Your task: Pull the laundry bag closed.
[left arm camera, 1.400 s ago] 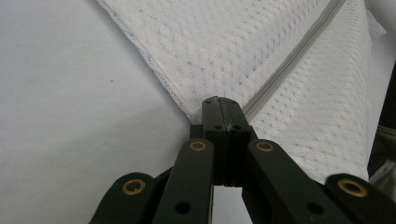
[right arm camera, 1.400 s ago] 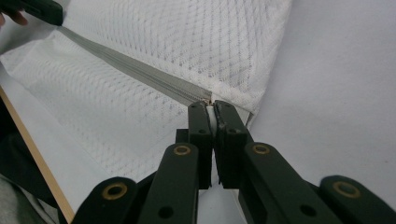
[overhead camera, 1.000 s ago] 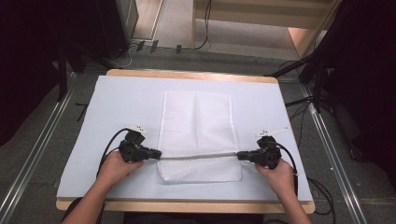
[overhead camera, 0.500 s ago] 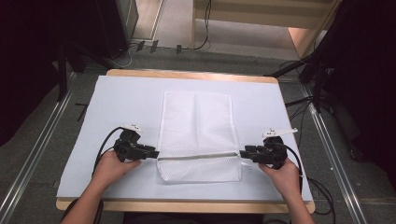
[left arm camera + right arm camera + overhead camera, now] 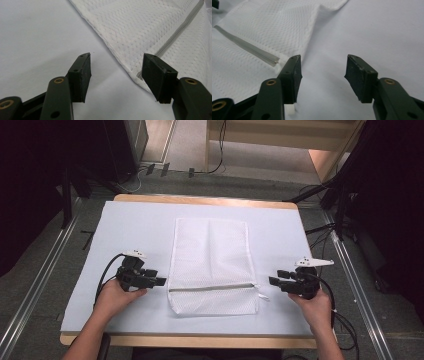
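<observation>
A white mesh laundry bag (image 5: 212, 265) lies flat in the middle of the pale sheet, its grey zipper (image 5: 210, 287) running across near the front end. My left gripper (image 5: 161, 281) rests just off the bag's left edge, and its jaws have just been opening. In the left gripper view the gripper (image 5: 116, 60) stands wide with the bag's (image 5: 150, 27) edge and zipper (image 5: 175, 37) by the right jaw, untouched. My right gripper (image 5: 272, 281) sits clear of the right edge, jaws also just opened. Nothing lies between the jaws of that gripper (image 5: 323, 62); the bag (image 5: 274, 30) lies to its left.
The pale sheet (image 5: 135, 230) covers a wooden table (image 5: 200, 341). A small white zipper tab (image 5: 262, 296) sticks out at the bag's right side. Metal rails (image 5: 45, 270) run along both sides of the table, with cables and dark stands behind it.
Both grippers let go of the bag's zipper ends and opened. The taut zipper line dropped flat onto the sheet. The right hand drew outward to the right.
</observation>
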